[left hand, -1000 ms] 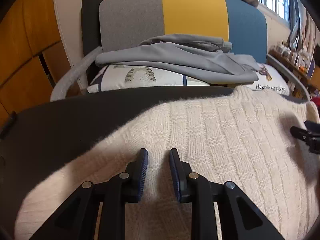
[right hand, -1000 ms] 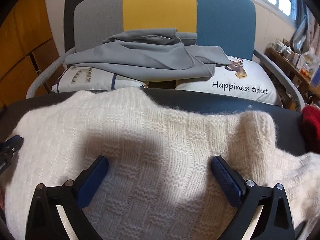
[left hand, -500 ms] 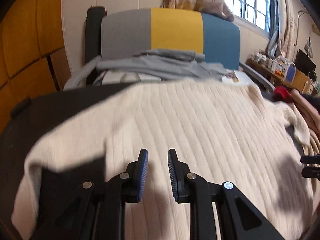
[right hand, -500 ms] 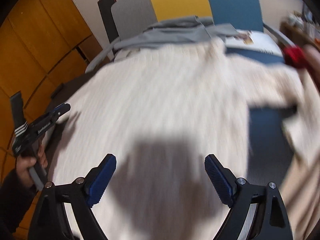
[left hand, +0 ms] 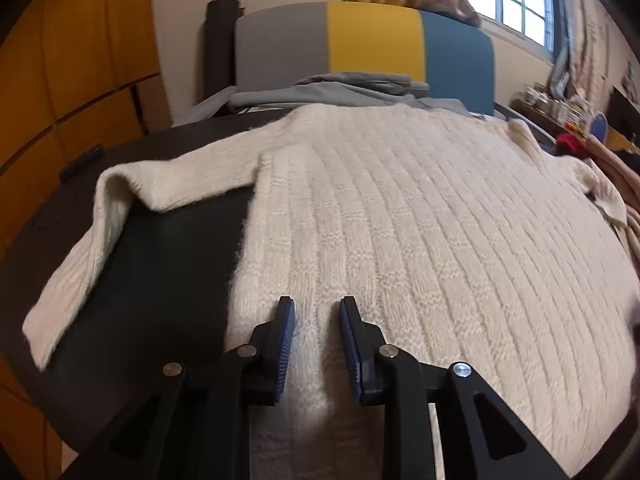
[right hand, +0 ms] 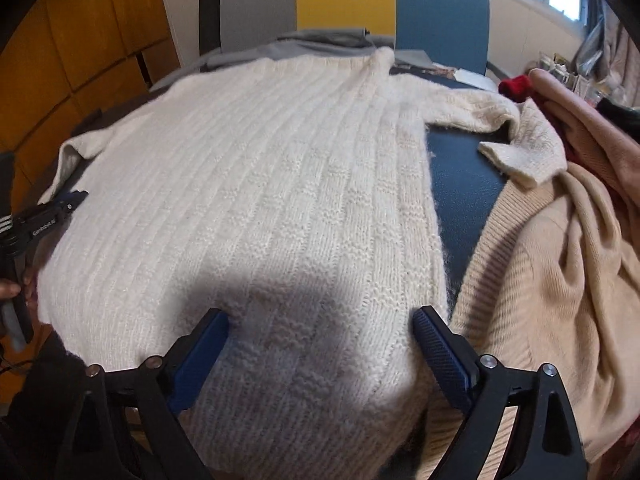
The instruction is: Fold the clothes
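- My left gripper [left hand: 316, 312] hovers low over the cream knit sweater [left hand: 400, 220], near its hem at 6 o'clock in the left wrist view; its jaws stand narrow and are opening, with knit beneath them, and I cannot tell if the pads touch it.
- My right gripper [right hand: 320, 324] is spread wide and opening, its blue pads [right hand: 440, 348] flanking the sweater's [right hand: 260, 200] near edge without pinching it.
- The sweater lies flat across the dark worktop [left hand: 160, 260], collar end toward 12 o'clock.
- In the left wrist view one sleeve [left hand: 100, 232] bends out toward 9 o'clock on the worktop.
- In the right wrist view the other sleeve [right hand: 520, 140] runs toward 2 o'clock, its cuff resting on a beige knit garment [right hand: 560, 260] at 3 o'clock.
- A grey garment [left hand: 340, 88] lies beyond the collar at 12 o'clock, before a grey, yellow and blue chair back [left hand: 372, 40].
- My left gripper [right hand: 44, 220] shows at 9 o'clock in the right wrist view, held in my hand [right hand: 12, 288].
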Demonstrator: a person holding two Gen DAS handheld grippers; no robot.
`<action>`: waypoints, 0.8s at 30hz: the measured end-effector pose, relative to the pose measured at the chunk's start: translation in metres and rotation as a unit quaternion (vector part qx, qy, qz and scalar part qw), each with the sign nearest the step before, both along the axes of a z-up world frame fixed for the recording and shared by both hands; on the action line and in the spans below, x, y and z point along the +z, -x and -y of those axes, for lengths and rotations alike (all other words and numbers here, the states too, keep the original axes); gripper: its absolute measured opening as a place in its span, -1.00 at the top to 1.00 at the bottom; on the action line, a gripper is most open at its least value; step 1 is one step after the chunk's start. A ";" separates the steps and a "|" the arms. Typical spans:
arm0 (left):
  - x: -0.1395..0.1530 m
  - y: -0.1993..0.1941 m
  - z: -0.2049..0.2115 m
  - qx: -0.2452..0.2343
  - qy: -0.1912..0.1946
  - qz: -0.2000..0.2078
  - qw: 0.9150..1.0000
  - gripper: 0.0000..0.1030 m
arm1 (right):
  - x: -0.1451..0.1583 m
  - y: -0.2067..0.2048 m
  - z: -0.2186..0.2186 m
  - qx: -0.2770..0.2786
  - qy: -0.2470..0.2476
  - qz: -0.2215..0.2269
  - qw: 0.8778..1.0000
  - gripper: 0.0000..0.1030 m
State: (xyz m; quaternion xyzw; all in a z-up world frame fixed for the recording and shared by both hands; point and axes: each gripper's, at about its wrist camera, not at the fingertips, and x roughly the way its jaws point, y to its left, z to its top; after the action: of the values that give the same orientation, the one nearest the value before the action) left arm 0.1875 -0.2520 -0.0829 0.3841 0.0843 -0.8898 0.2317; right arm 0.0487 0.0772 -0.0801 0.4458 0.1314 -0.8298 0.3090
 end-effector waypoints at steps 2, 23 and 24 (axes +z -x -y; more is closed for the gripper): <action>0.005 0.005 -0.002 0.004 -0.002 0.008 1.000 0.53 | 0.000 0.001 0.002 0.002 0.009 -0.002 1.000 -1.00; 0.005 0.049 -0.054 -0.093 -0.044 -0.013 0.995 0.46 | 0.044 0.145 -0.041 -0.112 -0.025 -0.097 0.989 -0.13; 0.005 0.049 -0.053 -0.093 -0.045 -0.014 0.995 0.46 | 0.038 0.157 -0.039 -0.109 -0.035 -0.088 0.989 -0.13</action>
State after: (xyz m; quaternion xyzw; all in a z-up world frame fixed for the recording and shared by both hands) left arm 0.1382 -0.1988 -0.0782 0.3874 0.0915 -0.9082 0.1290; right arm -0.1080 0.1167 -0.0418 0.3933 0.1376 -0.8894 0.1878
